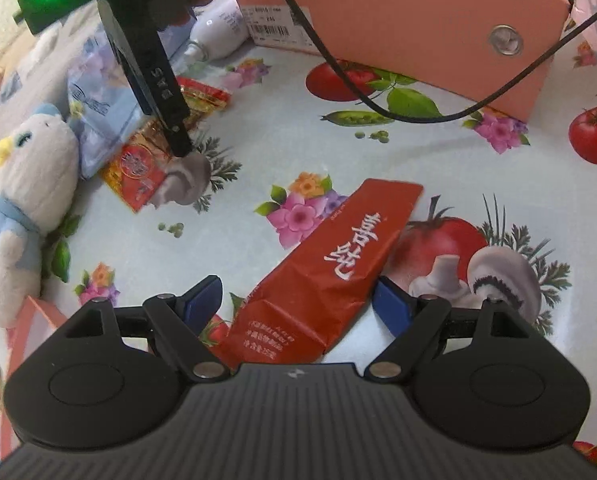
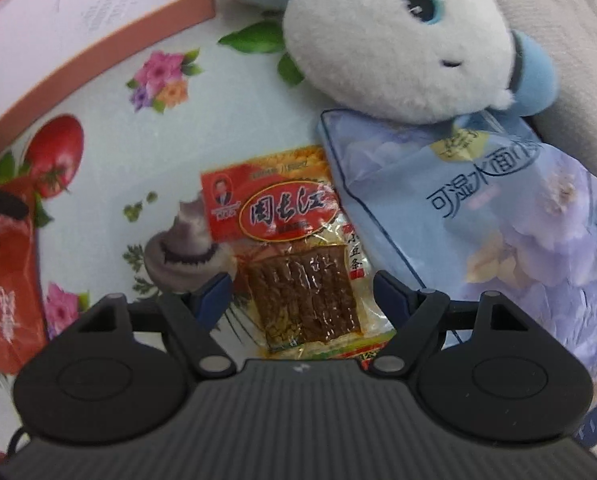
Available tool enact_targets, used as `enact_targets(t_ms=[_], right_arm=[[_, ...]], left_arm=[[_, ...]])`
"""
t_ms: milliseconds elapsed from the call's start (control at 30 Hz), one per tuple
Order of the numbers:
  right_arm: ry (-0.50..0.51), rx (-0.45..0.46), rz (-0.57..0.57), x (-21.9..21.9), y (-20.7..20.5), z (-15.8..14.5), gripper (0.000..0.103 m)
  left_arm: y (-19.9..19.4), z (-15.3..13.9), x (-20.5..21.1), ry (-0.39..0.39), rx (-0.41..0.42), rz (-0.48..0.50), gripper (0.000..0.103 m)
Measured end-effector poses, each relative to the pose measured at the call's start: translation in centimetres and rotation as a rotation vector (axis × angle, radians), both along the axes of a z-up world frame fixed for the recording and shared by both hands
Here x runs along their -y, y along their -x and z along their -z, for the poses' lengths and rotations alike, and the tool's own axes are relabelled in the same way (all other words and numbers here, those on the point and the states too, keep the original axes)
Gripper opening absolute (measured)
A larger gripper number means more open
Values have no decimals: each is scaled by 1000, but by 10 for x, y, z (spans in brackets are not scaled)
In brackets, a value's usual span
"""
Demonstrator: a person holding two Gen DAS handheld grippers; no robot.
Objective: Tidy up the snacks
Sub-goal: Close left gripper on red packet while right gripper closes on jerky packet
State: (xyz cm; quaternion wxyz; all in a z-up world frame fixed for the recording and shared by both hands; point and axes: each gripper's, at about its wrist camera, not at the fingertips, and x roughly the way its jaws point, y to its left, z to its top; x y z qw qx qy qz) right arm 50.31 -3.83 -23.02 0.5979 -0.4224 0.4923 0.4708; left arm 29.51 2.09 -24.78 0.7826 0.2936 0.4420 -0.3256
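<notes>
Left gripper (image 1: pixel 298 300) is spread wide, low over the worktop (image 1: pixel 282 148), straddling the near end of a long red snack sachet (image 1: pixel 330 268). Sachet lies flat and diagonal on the fruit-print cloth; neither blue pad looks to be touching it, though the right pad sits just beside its edge and contact is hard to rule out.

Right gripper (image 2: pixel 302 296) is also spread apart, hovering over a red-and-yellow snack packet (image 2: pixel 294 256) with a clear window showing brown strips. Packet lies flat between the fingers, not clamped. In the left wrist view the same packet (image 1: pixel 138 168) shows under the right gripper's black finger.

Blue tissue pack (image 2: pixel 498 224) sits just beside the packet, its edge touching it. White plush toy (image 2: pixel 398 40) rests against the tissue pack's far end. Pink box (image 1: pixel 418 28) stands at the far side of the worktop, well apart from both snacks. A black cable (image 1: pixel 378 108) drapes in front of it.
</notes>
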Motion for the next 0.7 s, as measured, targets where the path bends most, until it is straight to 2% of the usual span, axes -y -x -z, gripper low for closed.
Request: enact_targets(t_ms=[100,267,333,467,600,700], right_arm=[[3,-39,60,0,-6,3,81],[5,-60,131,1,-13,1,80],[9,-67,152,1,-13,-1,75],[16,-72,188,2,-5,-5,61],[20,-72,214,5,9,-8,59],[12,-72,217,6,25,-7,59]], left_arm=[[-7,2,-5,38,-38,-31,90],[-25,7,-19,128,-177,-147,90],[-23,7,-17,120,-166,-162,89],[-16,1,-13,131,-167,-181,75],[-10,-3,-8,107,-171,-229,67],[-3,-6,-8,119,-178,-261,61]])
